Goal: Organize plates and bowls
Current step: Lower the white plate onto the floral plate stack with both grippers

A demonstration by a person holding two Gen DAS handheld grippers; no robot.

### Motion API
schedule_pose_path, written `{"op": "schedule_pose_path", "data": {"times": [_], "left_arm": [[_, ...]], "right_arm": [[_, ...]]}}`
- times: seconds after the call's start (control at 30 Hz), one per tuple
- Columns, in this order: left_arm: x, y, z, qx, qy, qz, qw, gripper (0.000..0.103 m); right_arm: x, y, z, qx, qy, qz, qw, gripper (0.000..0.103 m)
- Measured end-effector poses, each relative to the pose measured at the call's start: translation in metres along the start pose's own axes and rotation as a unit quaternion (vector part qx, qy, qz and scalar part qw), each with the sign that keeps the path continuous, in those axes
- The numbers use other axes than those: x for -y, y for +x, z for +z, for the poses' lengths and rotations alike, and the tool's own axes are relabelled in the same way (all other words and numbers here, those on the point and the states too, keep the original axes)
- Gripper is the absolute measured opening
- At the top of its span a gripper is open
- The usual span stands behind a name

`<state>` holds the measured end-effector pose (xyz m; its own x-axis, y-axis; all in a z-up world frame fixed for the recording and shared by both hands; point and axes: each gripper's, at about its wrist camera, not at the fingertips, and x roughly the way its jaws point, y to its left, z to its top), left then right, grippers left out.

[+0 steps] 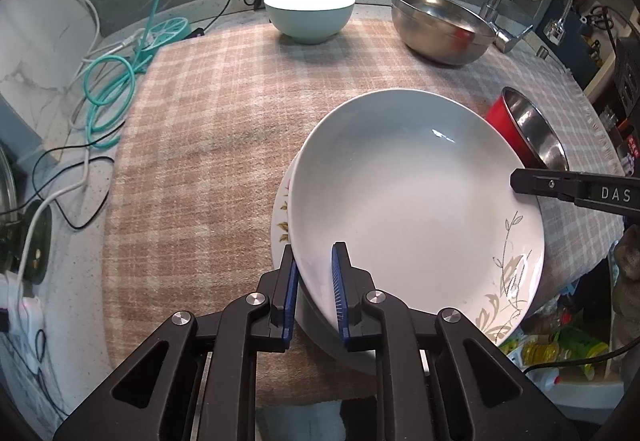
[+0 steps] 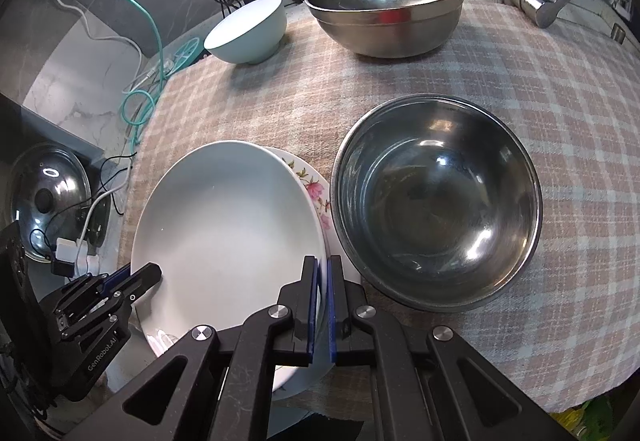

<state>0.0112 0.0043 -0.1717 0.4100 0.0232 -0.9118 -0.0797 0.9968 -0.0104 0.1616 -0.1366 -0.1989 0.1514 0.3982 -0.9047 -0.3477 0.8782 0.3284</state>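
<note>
Left wrist: left hand-held gripper [image 1: 316, 273] released astride tilted white plate [image 1: 416, 209]; right hand-held gripper [image 2: 323, 295] grasping it.

A white plate [image 1: 416, 201] lies on top of a flowered plate [image 2: 316, 189]. Just beside them sits a shiny metal bowl [image 2: 436, 201] with a red outside. A bigger metal bowl [image 2: 384, 9] and a pale blue bowl [image 1: 309, 14] stand farther back.

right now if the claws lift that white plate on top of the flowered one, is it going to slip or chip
The white plate looks glazed and glossy, so it may slide between the pads. It is probably rigid ceramic, likely to chip if it knocks the steel bowl beside it. It sits off-centre on the flowered plate, so it may tip when lifted from one edge.
</note>
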Motion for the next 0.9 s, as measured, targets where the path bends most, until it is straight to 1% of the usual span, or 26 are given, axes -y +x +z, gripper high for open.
{"op": "schedule_pose_path", "data": {"times": [0.23, 0.37, 0.6, 0.9], "left_arm": [[0.005, 0.000, -0.001, 0.000, 0.017, 0.013, 0.9998, 0.017], [0.005, 0.001, -0.001, 0.000, 0.018, 0.015, 0.9997, 0.017], [0.007, 0.003, -0.002, -0.004, 0.031, 0.030, 0.9991, 0.018], [0.006, 0.005, -0.001, -0.007, 0.025, 0.027, 0.9993, 0.017]], "right_arm": [[-0.003, 0.001, -0.001, 0.001, -0.010, -0.010, 1.000, 0.005], [-0.005, 0.001, -0.002, 0.002, -0.017, -0.015, 1.000, 0.005], [-0.009, 0.000, -0.002, 0.005, -0.032, -0.026, 0.999, 0.005], [-0.009, 0.001, -0.001, 0.006, -0.037, -0.027, 0.999, 0.005]]}}
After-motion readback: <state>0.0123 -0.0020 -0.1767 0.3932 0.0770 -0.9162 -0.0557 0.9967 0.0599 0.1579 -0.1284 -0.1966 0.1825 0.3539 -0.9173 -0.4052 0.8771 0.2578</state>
